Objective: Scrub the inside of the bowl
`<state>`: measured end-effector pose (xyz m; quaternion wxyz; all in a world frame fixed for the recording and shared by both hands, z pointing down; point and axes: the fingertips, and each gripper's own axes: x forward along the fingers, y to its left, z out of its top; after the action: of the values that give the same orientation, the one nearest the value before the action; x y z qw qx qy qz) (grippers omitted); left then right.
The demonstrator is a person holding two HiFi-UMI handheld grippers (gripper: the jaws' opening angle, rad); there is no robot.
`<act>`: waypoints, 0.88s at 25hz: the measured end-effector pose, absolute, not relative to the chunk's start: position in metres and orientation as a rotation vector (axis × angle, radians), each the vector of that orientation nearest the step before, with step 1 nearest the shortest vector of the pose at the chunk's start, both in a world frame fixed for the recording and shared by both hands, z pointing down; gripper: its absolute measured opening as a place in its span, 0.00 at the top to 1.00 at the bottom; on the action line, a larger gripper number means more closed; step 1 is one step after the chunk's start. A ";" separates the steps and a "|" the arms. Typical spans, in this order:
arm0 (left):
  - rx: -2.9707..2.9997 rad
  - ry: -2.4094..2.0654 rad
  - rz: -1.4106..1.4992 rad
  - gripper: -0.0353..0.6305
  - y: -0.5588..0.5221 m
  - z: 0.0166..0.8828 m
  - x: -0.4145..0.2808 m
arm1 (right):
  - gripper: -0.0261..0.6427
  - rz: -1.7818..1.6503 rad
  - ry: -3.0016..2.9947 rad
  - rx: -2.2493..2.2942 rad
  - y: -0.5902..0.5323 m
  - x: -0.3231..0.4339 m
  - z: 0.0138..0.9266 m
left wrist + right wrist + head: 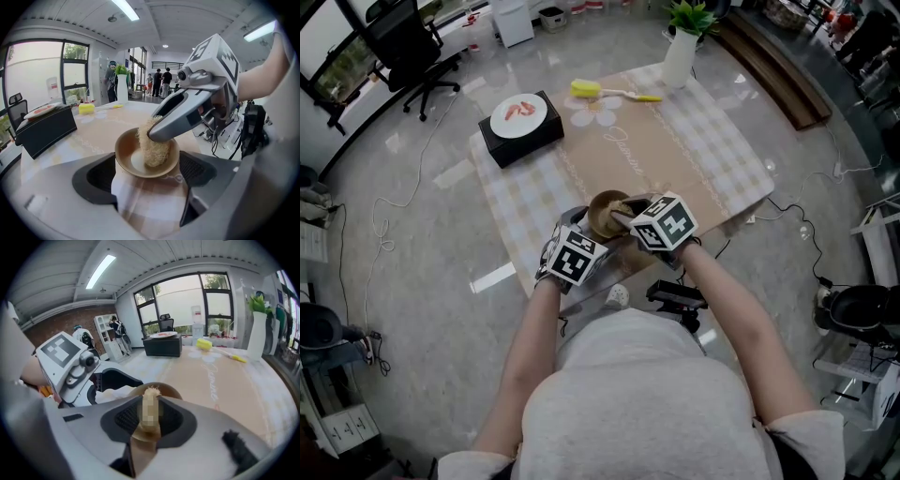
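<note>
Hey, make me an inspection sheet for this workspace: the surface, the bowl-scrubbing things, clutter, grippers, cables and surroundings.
Surface: checked tablecloth with a beige runner.
Job's things: brown bowl at the near edge; fibrous scrubber inside it.
Clutter: black box with a white plate on top, yellow brush, white vase holding a plant, all on the far side.
Grippers: left gripper fingers clasp the bowl's sides; right gripper shut on the scrubber.
Cables: loose cables on the floor either side.
Surroundings: glossy grey floor, office chair, people standing far off.
</note>
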<state>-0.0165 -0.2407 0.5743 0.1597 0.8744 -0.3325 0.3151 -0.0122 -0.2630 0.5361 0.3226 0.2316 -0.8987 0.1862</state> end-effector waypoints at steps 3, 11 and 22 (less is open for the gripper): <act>2.497 -0.950 0.898 0.29 -0.240 0.574 -0.017 | 0.82 0.532 -2.401 0.558 -0.256 -0.020 0.535; 2.500 -0.939 0.896 0.29 -0.240 0.577 -0.015 | 0.82 0.423 -2.413 0.610 -0.268 -0.022 0.536; 2.512 -0.957 0.878 0.28 -0.241 0.573 -0.015 | 0.82 0.209 -2.368 0.779 -0.296 -0.011 0.528</act>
<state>-0.0149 -0.2414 0.5734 0.1563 0.8774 -0.3343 0.3067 -0.0114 -0.2964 0.5281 0.3145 0.2957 -0.8985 0.0792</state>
